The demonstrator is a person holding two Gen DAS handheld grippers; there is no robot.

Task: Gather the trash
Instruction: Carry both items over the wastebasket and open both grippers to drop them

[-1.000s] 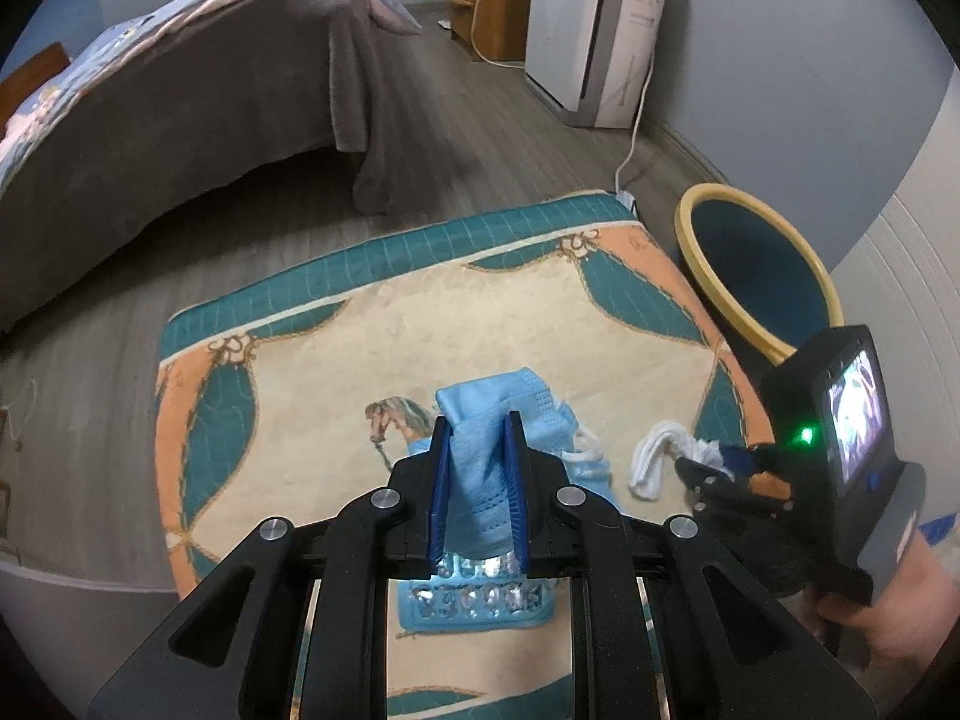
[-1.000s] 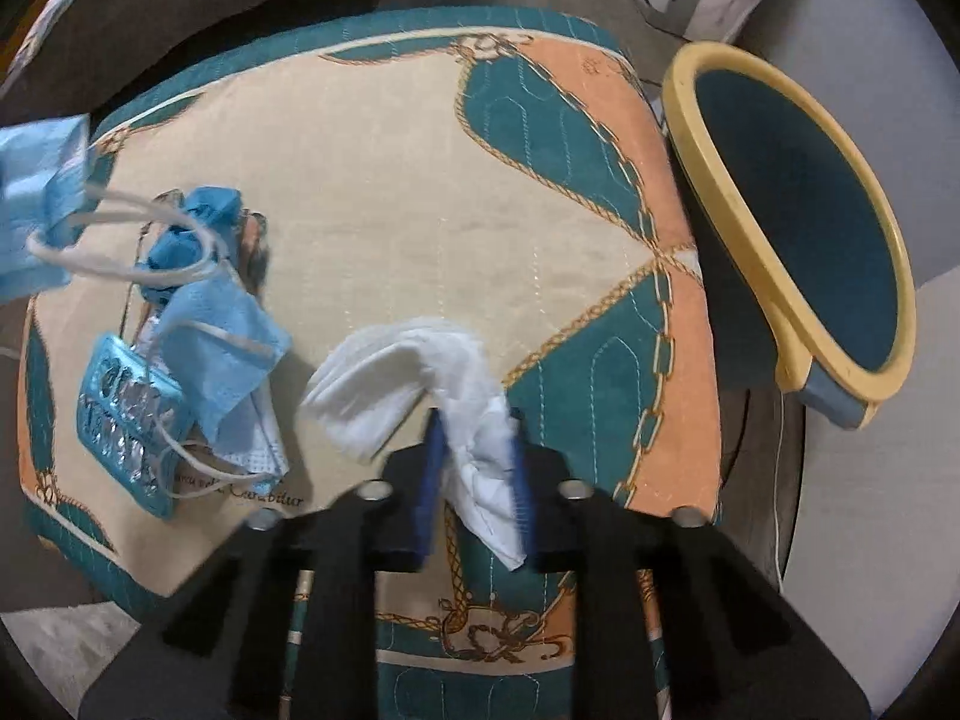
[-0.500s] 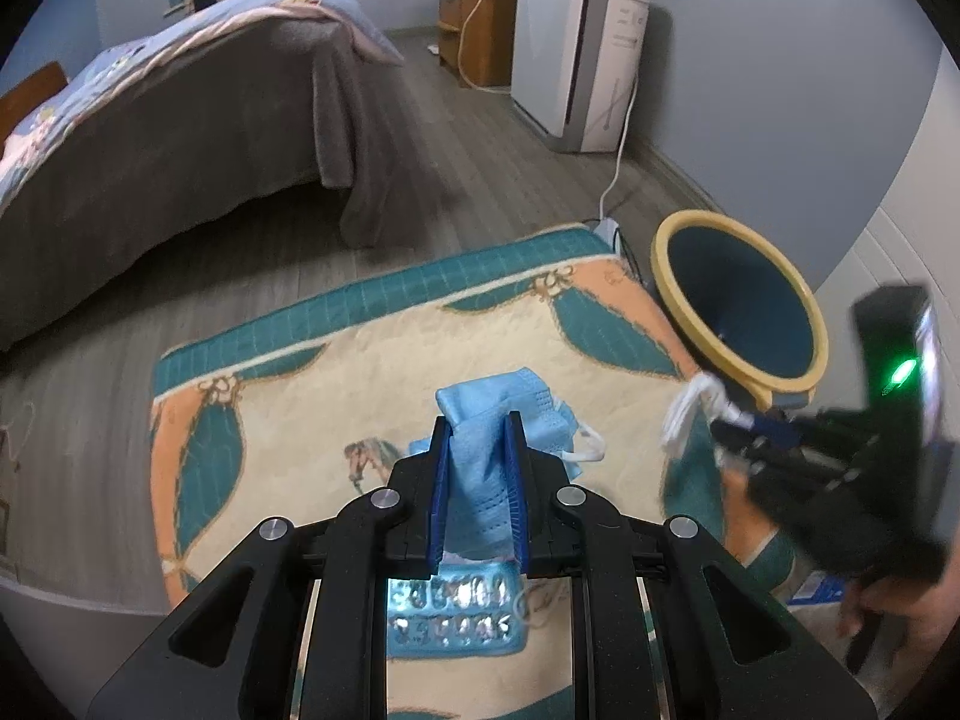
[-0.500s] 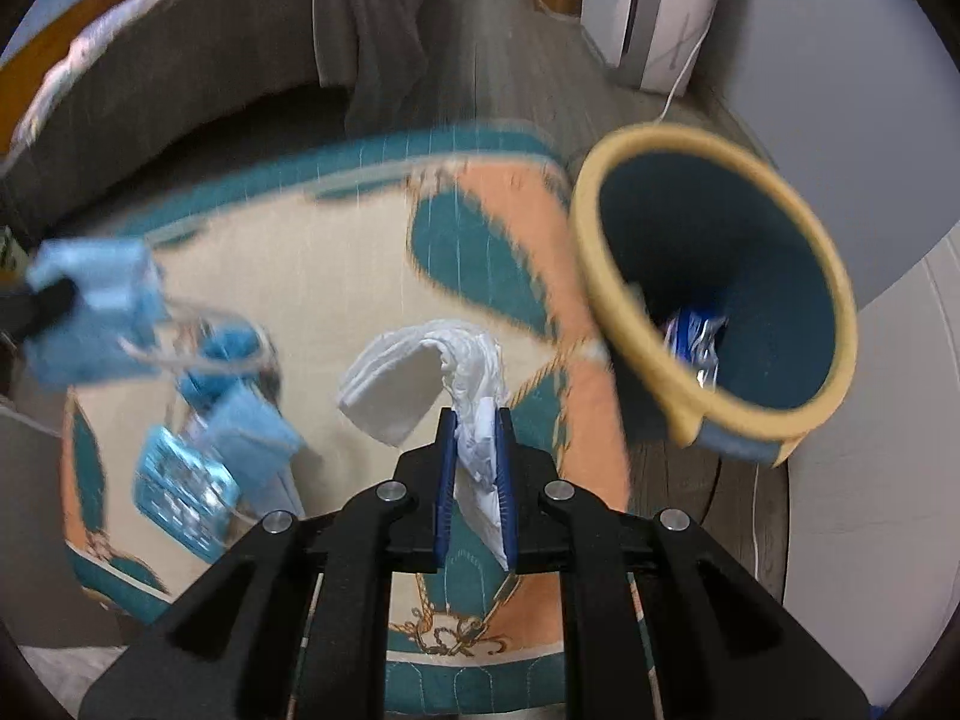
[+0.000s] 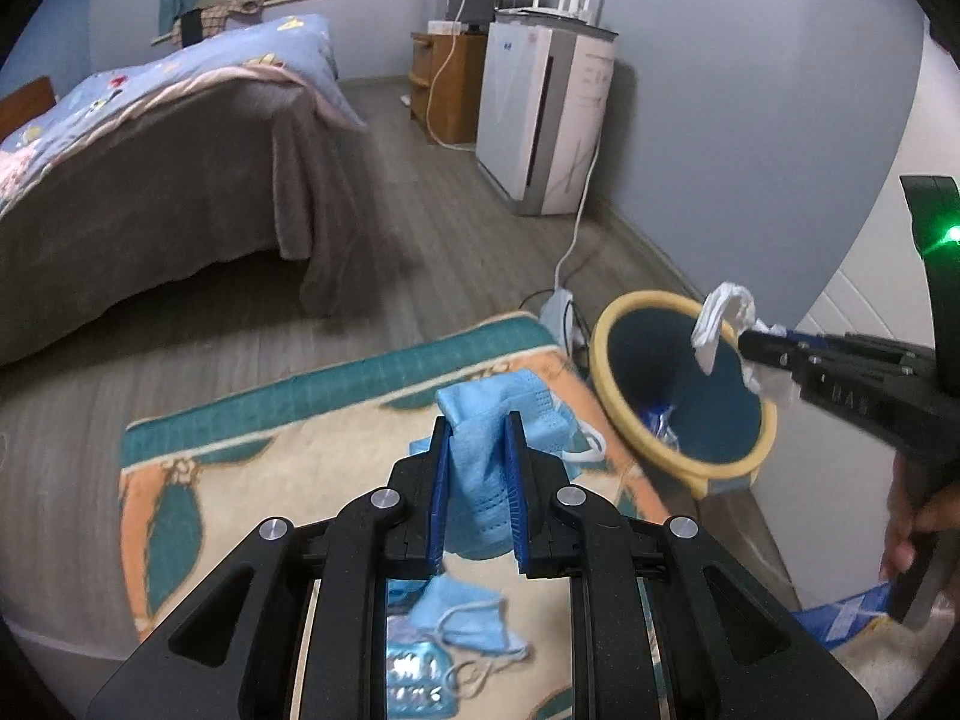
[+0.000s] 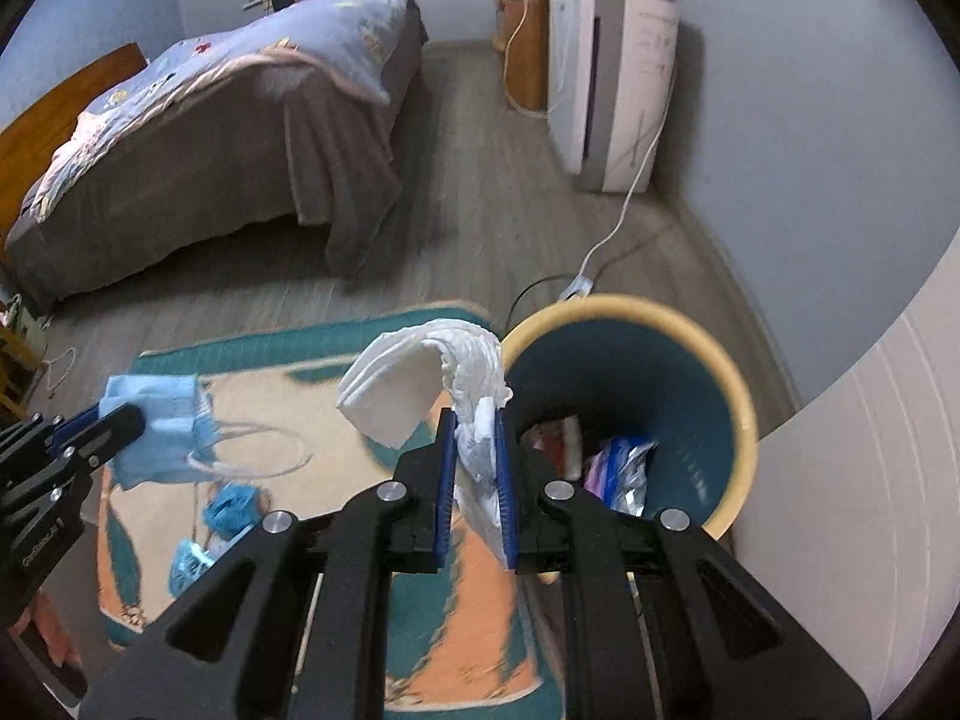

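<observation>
My left gripper [image 5: 477,429] is shut on a blue face mask [image 5: 480,474], lifted above the patterned mat [image 5: 240,480]. My right gripper [image 6: 474,420] is shut on a white tissue [image 6: 414,378], held up at the rim of the yellow-rimmed teal bin [image 6: 738,420]. From the left wrist view the tissue [image 5: 720,318] hangs over the bin [image 5: 606,372] mouth. From the right wrist view the mask [image 6: 156,426] dangles its ear loops over the mat [image 6: 336,456]. Another blue mask [image 5: 462,618] and a blister pack [image 5: 414,684] lie on the mat.
Wrappers [image 6: 618,468] lie inside the bin. A bed [image 5: 150,180] with a grey cover stands at the back left. A white appliance [image 5: 540,120] and its cable [image 5: 576,228] run along the right wall. A hand [image 5: 906,534] holds the right gripper's handle.
Both grippers rose from the mat with their loads. The right one carried the tissue up and rightward to the bin's rim. The left one lifted the mask a little.
</observation>
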